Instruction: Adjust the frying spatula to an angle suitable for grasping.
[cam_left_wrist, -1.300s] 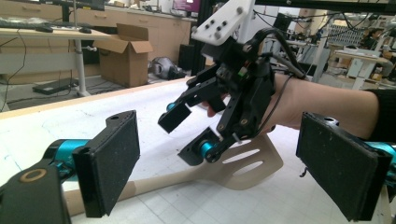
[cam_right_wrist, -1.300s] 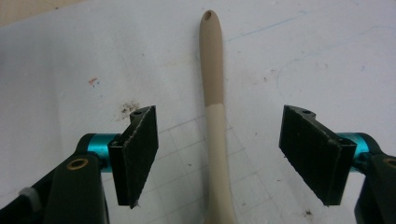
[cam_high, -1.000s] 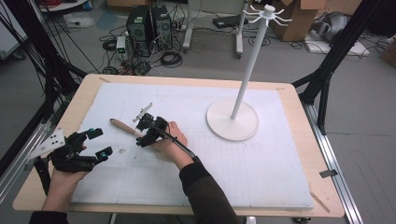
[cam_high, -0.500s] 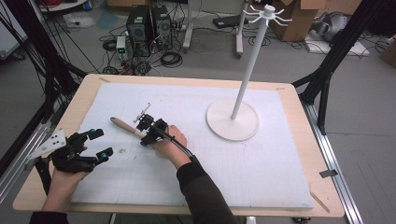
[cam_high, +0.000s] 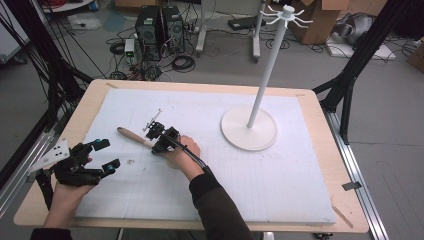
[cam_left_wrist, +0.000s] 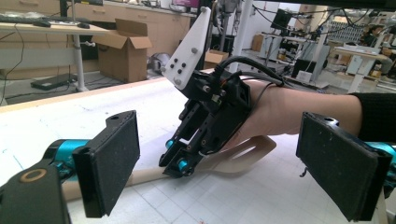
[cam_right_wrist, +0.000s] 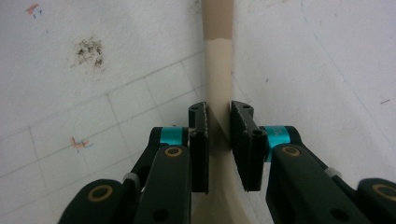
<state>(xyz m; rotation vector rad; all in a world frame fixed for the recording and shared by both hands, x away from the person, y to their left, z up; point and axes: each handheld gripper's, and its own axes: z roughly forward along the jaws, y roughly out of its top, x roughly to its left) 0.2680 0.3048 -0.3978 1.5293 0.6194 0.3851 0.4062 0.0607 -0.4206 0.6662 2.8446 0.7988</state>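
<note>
Gripping the utensil's beige handle (cam_right_wrist: 219, 79), the right gripper (cam_right_wrist: 218, 135) has just been closing, and both pads now press on the handle from either side. The utensil (cam_high: 134, 137) lies flat on the white mat (cam_high: 210, 175), toward the table's left edge. The left gripper (cam_high: 102, 155) rests near the front-left corner, jaws wide, holding nothing.

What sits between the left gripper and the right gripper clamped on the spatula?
Between the left gripper and the right gripper, the high view shows the spatula's wooden handle end lying on the white mat, plus a small dark smudge.
</note>
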